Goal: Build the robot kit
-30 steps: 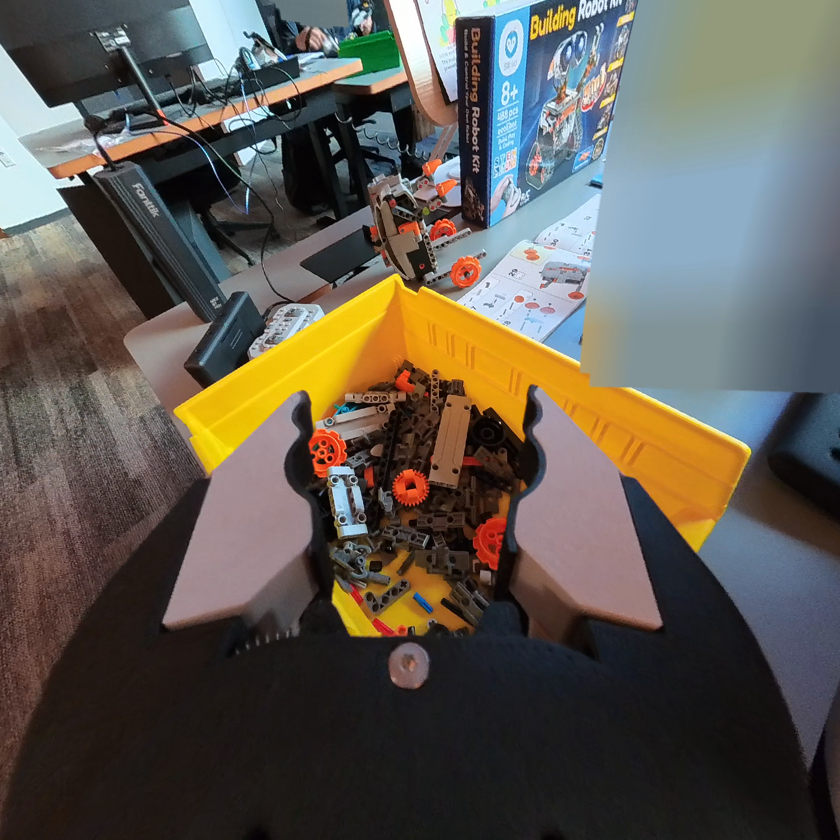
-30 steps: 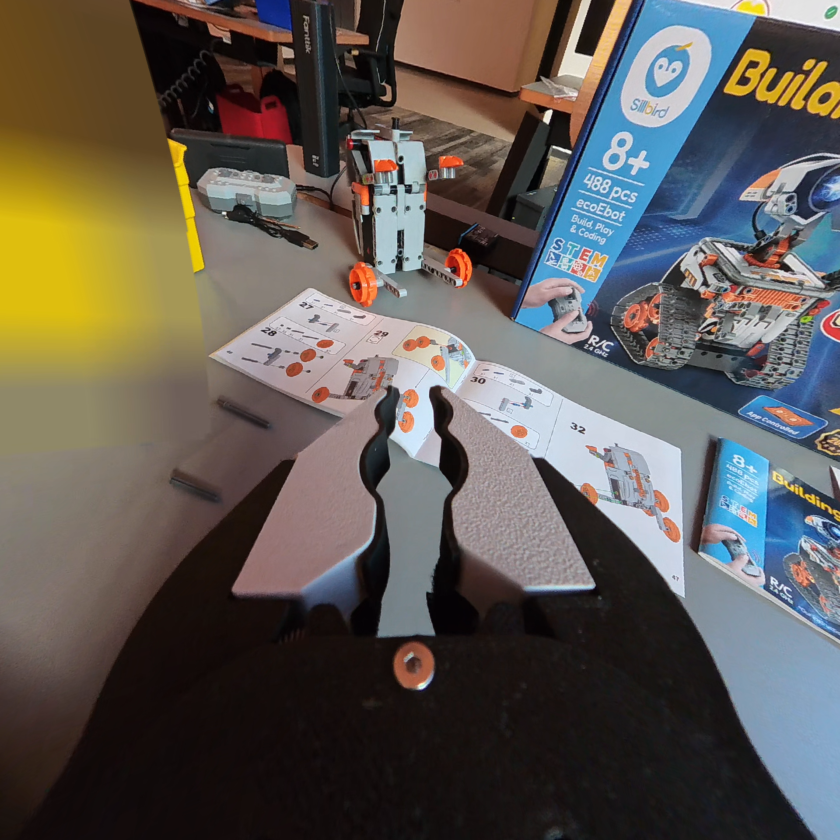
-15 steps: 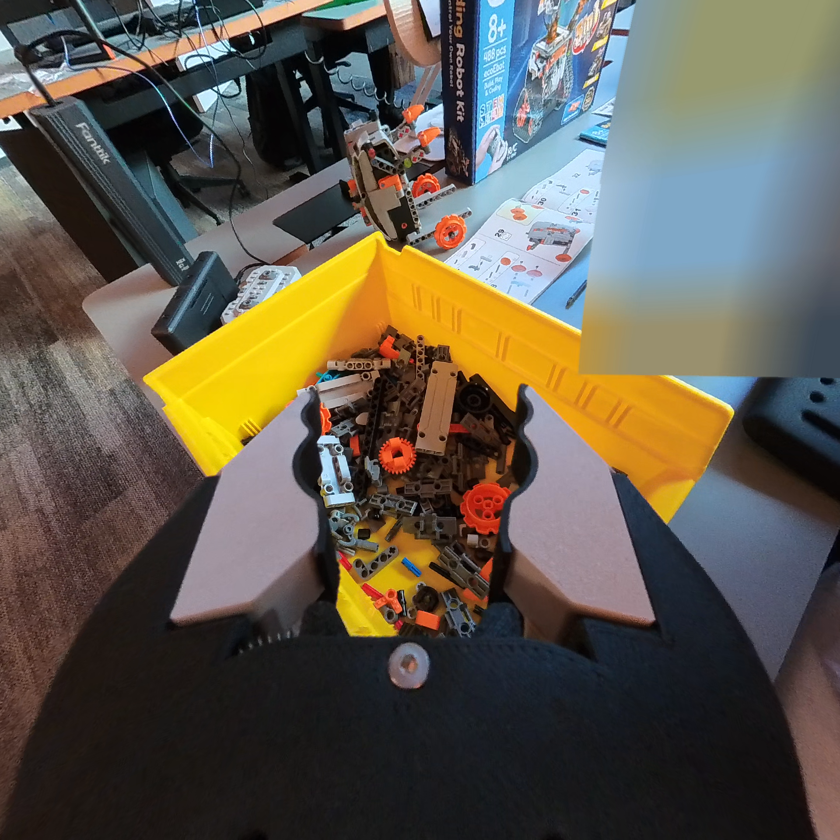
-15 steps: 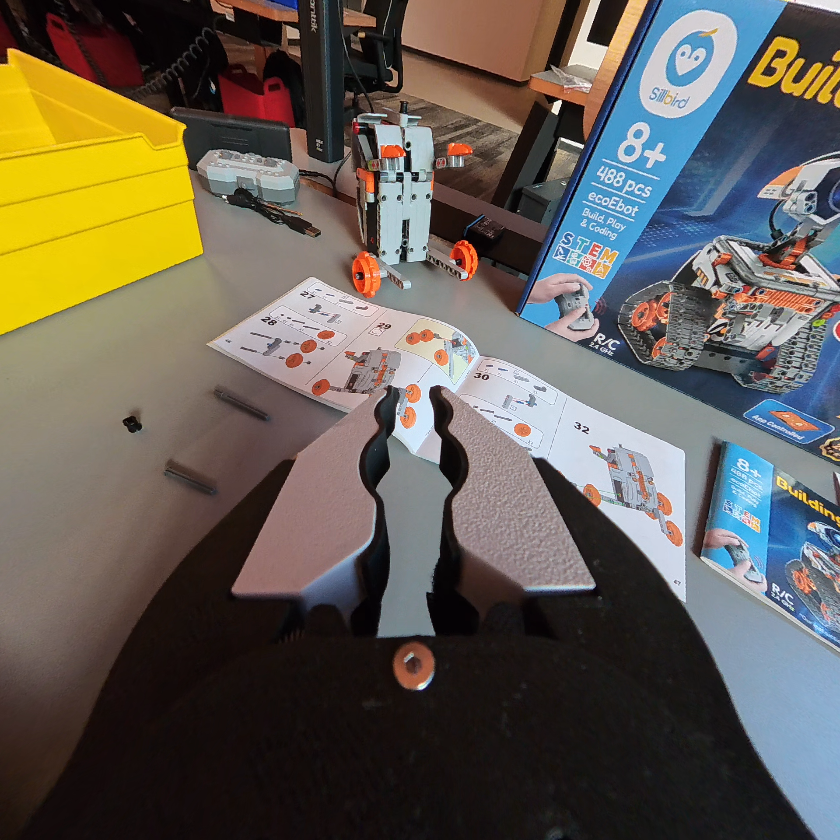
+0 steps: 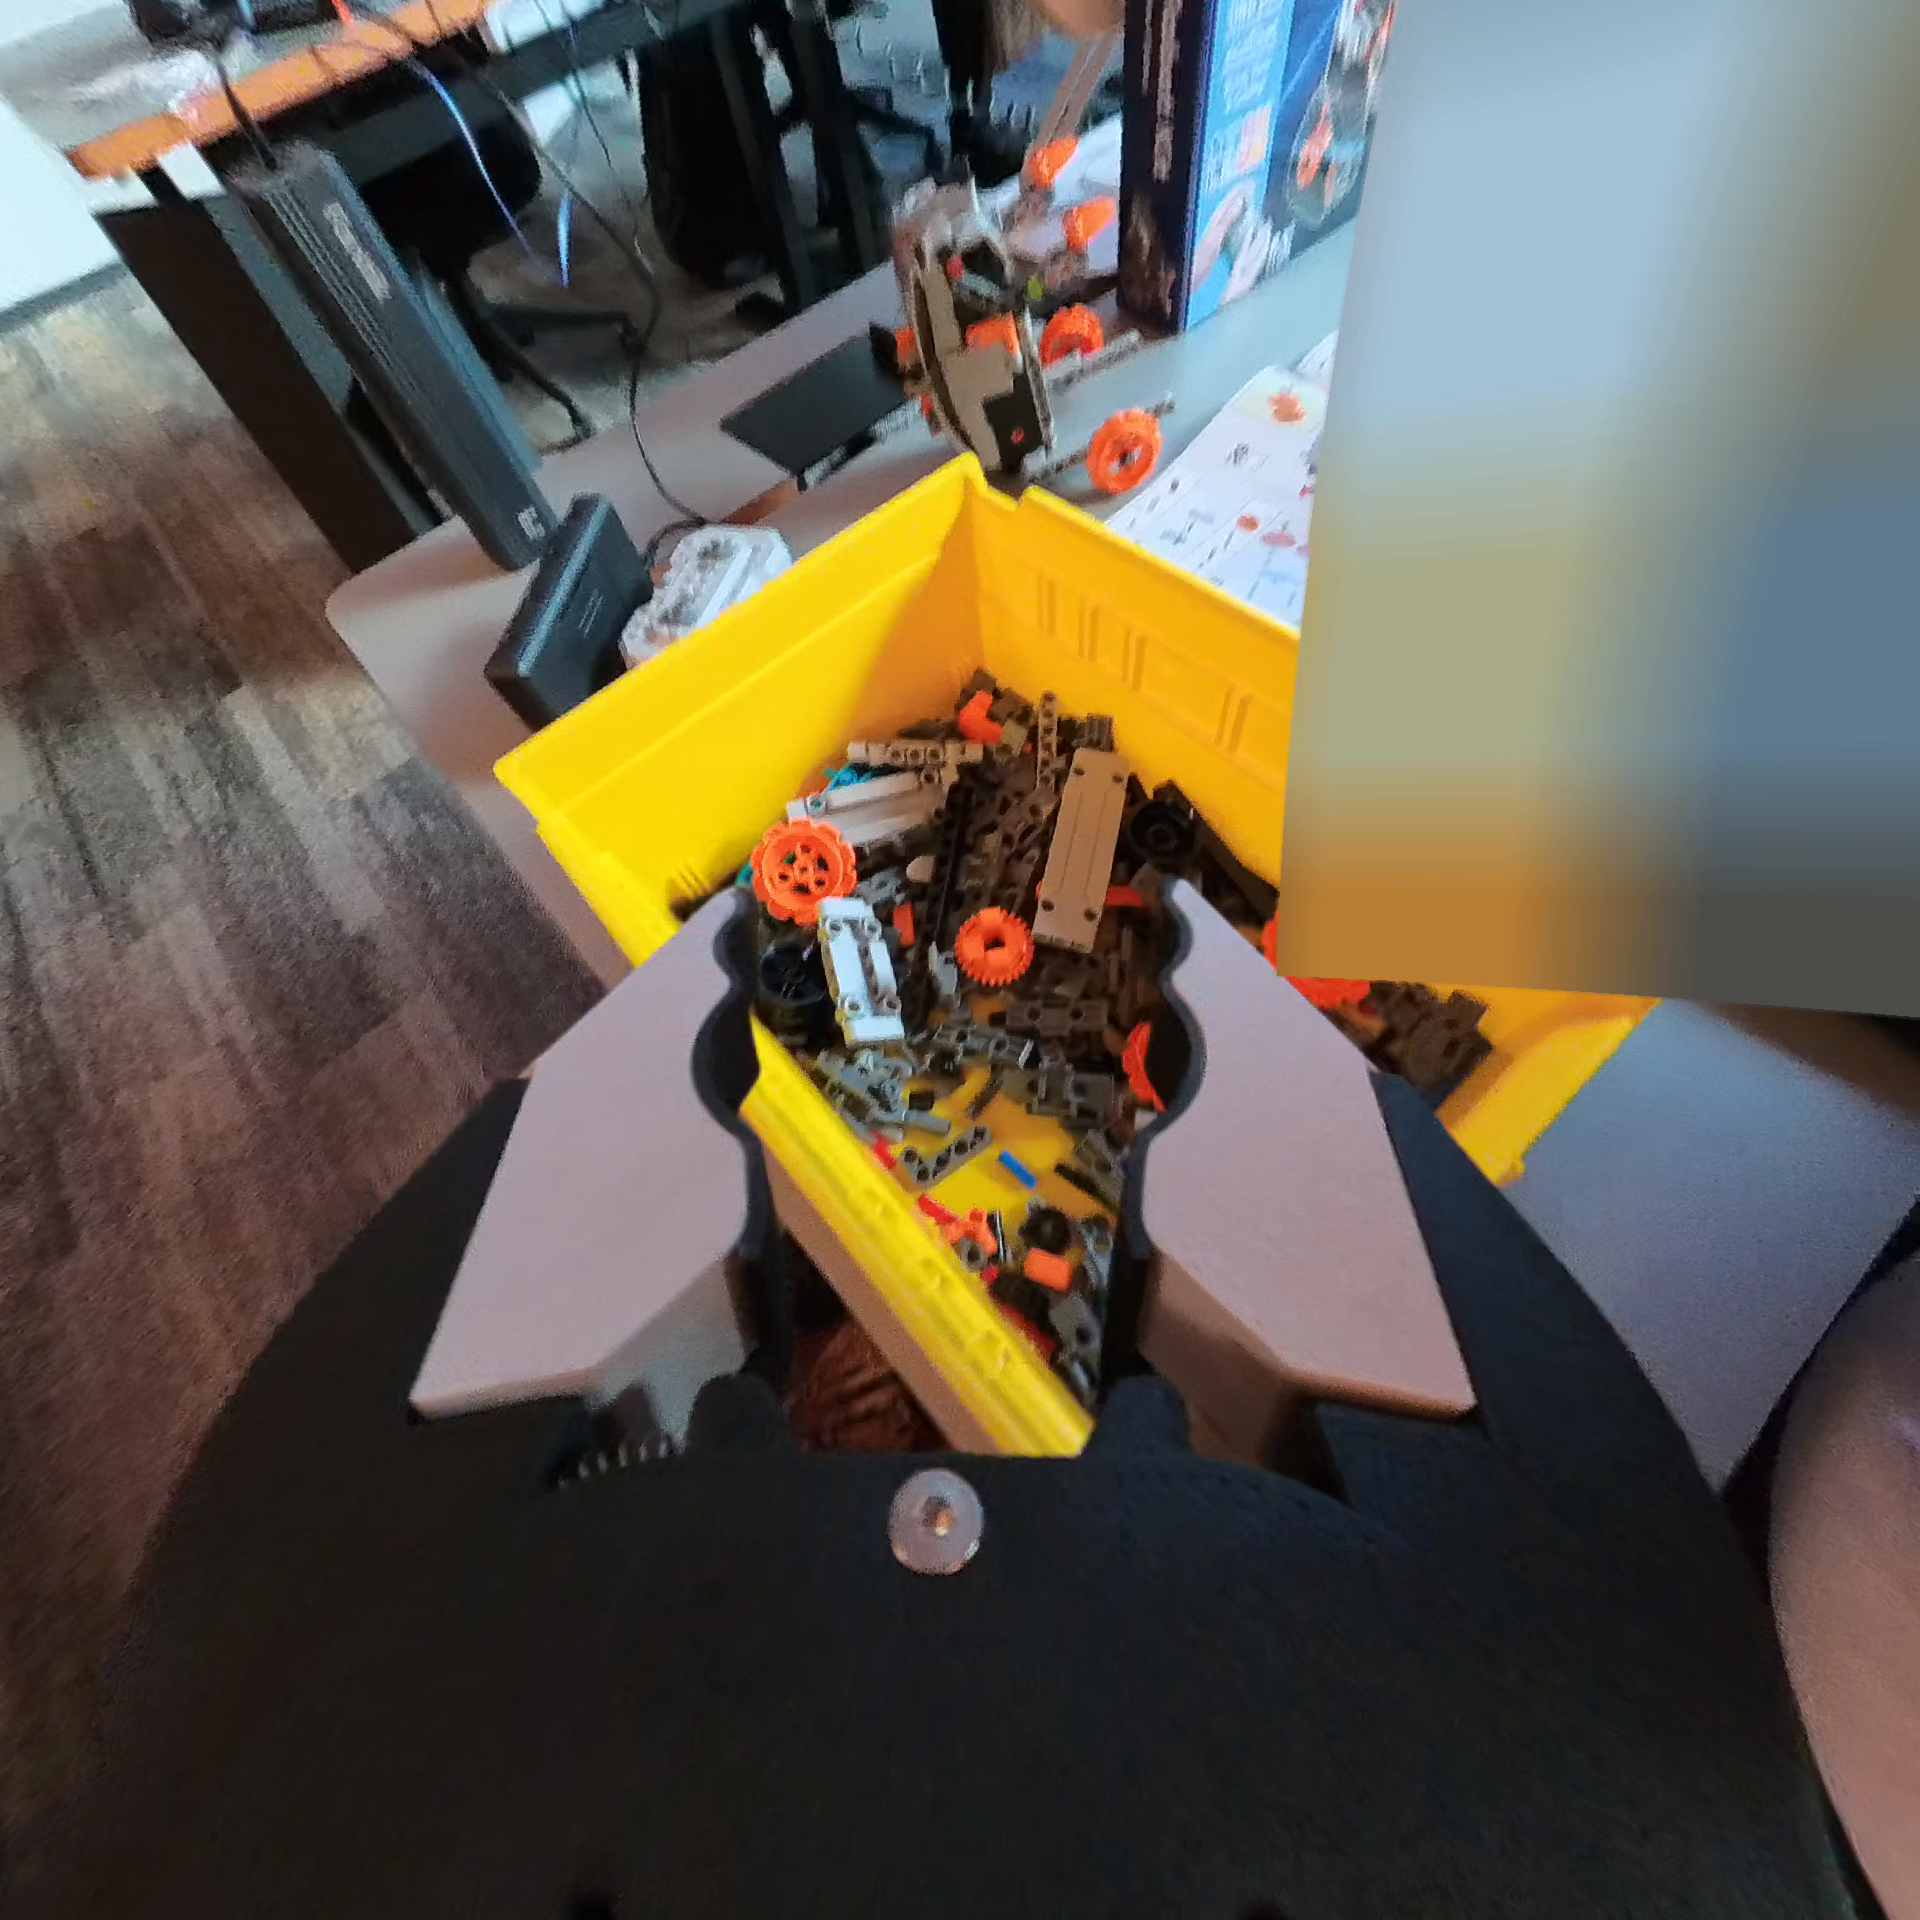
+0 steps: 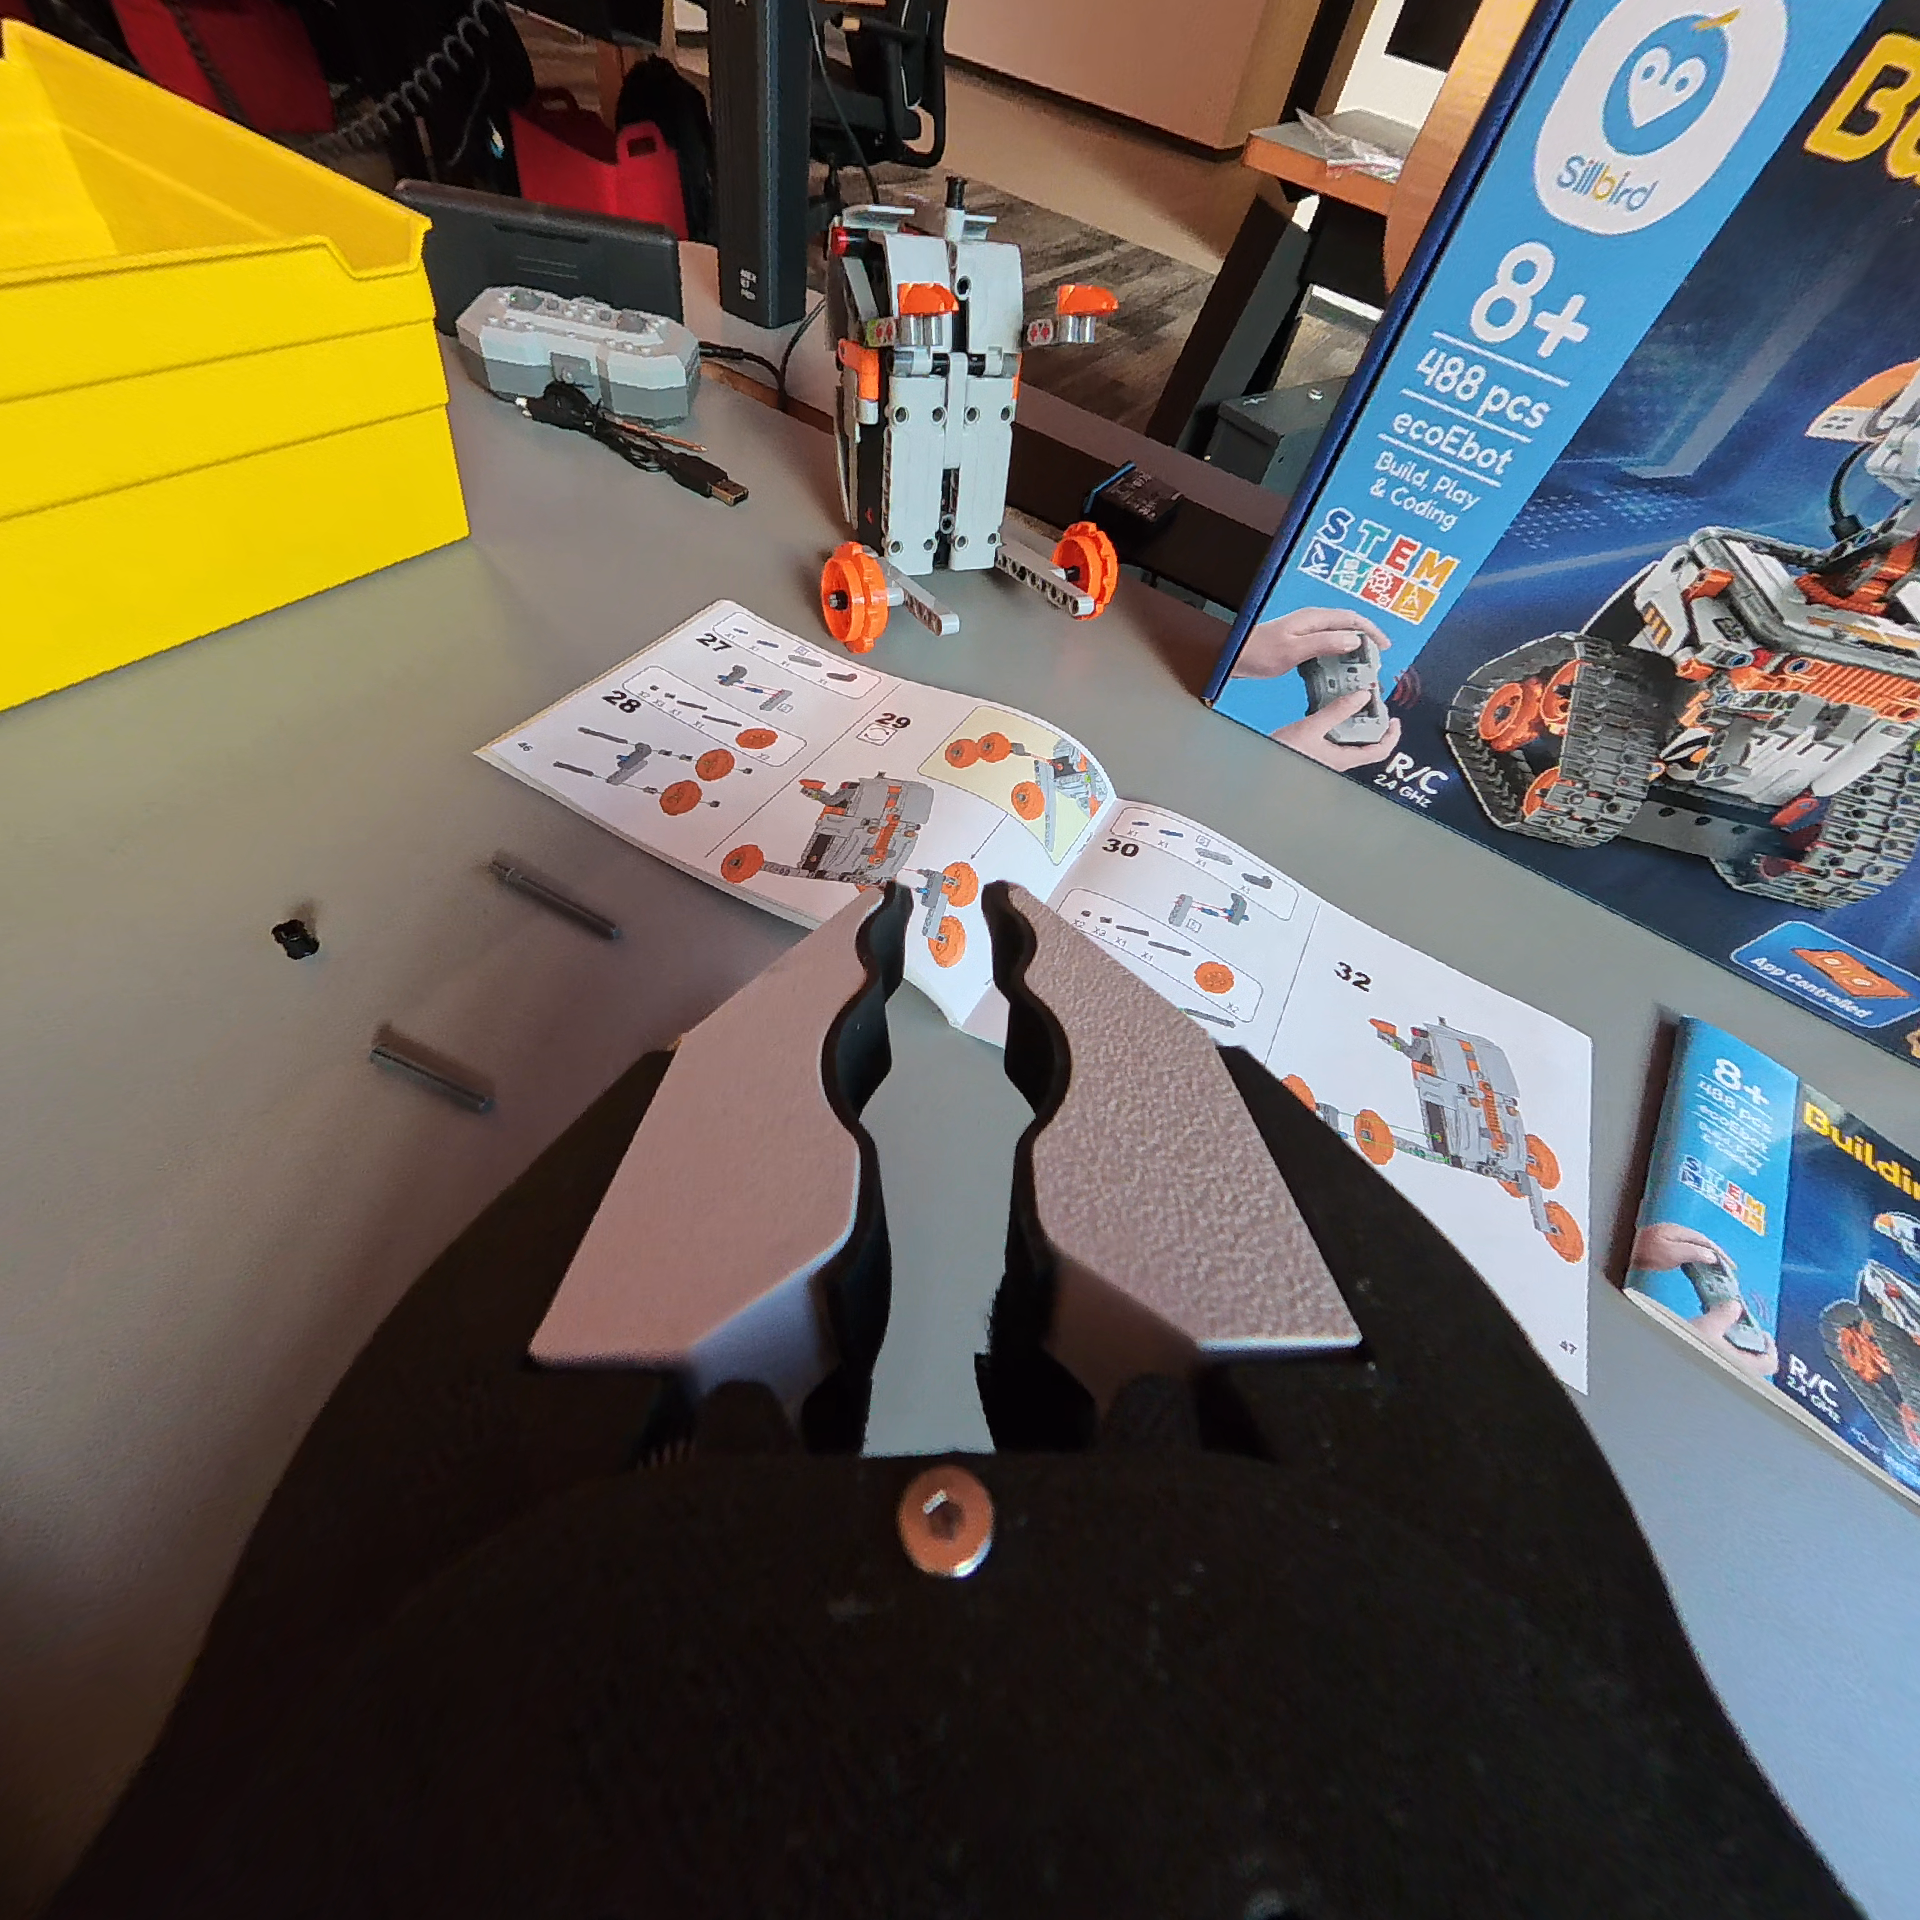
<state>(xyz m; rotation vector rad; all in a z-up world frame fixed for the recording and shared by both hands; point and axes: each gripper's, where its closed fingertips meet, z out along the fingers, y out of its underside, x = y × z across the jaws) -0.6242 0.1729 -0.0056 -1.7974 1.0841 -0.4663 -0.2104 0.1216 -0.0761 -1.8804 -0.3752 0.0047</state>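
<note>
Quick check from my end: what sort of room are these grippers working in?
Probably an office or lab workspace used for toy building. Wood-topped desks with trailing cables stand behind the grey table, which holds a yellow plastic bin of building-block parts, an open instruction booklet and a half-built grey-and-orange robot model.

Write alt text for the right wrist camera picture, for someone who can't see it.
The right tongs, slightly open and empty, hover over a grey table just short of an open instruction booklet. Beyond it stands a partly built grey and orange brick robot, with a yellow bin at left, a blue kit box at right, and two dark axle pins lying loose.
</note>
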